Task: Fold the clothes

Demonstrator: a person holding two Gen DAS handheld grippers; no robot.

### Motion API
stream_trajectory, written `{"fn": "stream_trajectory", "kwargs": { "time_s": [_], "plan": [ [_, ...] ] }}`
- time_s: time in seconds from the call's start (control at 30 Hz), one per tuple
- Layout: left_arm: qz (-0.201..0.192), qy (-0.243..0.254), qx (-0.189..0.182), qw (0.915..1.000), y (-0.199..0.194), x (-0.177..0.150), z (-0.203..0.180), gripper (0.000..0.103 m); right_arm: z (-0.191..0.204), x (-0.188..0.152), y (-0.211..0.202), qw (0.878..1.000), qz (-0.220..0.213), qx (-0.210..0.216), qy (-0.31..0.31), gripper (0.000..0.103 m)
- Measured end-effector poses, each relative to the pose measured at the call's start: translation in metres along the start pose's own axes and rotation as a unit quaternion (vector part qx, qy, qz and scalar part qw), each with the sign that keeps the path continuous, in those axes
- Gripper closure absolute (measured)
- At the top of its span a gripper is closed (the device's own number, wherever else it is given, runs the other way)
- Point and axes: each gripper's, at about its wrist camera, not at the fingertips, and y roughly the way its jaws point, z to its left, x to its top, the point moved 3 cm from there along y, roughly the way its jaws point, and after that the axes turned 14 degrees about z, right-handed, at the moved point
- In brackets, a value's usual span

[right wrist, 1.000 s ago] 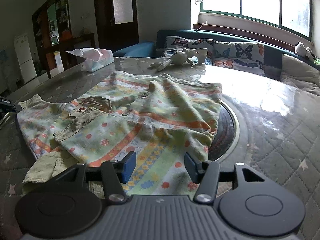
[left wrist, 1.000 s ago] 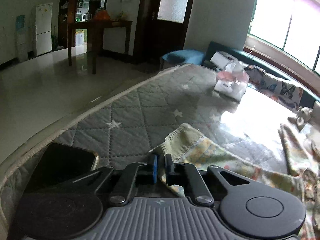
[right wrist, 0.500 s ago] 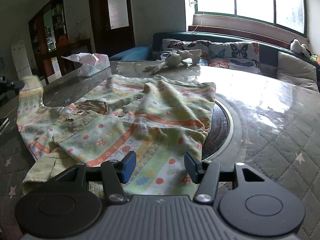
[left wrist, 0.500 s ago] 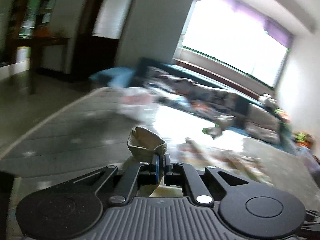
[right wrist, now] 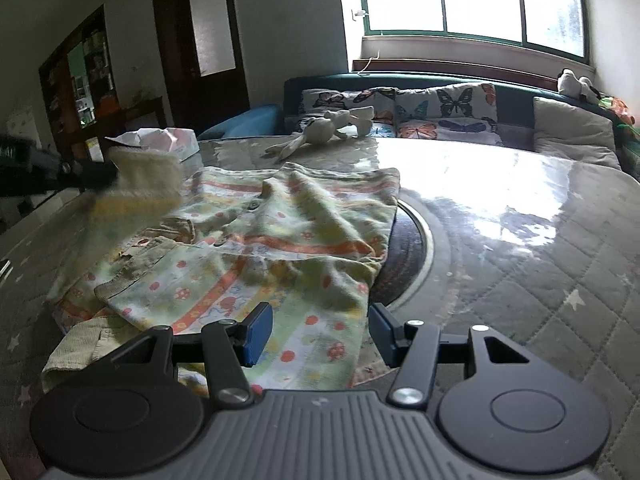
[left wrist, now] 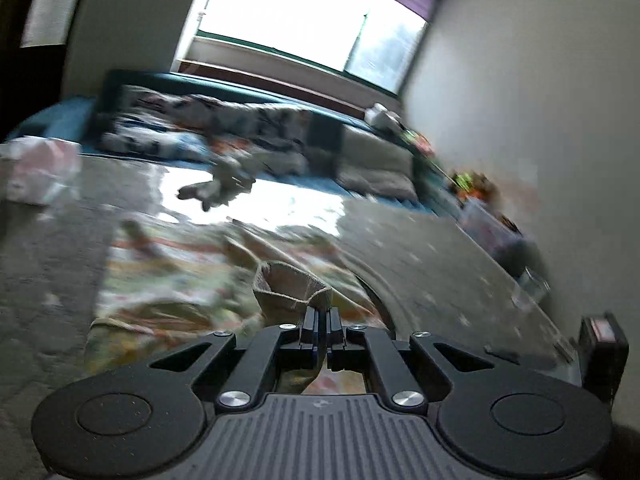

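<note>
Left wrist view is smeared with blur, but the left gripper (left wrist: 323, 322) is clenched on a sleeve cuff (left wrist: 294, 286) raised over the patterned shirt (left wrist: 160, 272). Only the right wrist view shows that shirt (right wrist: 280, 248) sharply, spread mid-frame on the quilted table (right wrist: 540, 272), sleeve (right wrist: 140, 180) lifted at left. The right gripper (right wrist: 318, 334) hovers released at lower centre. The shirt's near hem is hidden behind it.

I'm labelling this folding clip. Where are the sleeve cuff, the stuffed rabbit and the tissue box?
sleeve cuff (left wrist: 290, 286): left wrist view, ribbed opening.
stuffed rabbit (right wrist: 320, 130): right wrist view, its body.
tissue box (right wrist: 178, 142): right wrist view, its side.
</note>
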Motion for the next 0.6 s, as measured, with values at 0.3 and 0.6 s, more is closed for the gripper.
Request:
{"fn": "stream_trajectory", "kwargs": {
  "time_s": [0.3, 0.6],
  "plan": [
    [0.07, 0.06, -0.01, 0.9957, 0.038, -0.025, -0.03, 0.097, -0.008, -0.002, -0.002, 1.0, -0.006, -0.002, 0.017, 0.049],
    [0.063, 0.067, -0.019, 0.9955, 0.03, -0.03, -0.029, 0.072, -0.005, 0.0, -0.002, 1.0, -0.008, 0.0, 0.016, 0.049]
  ]
}}
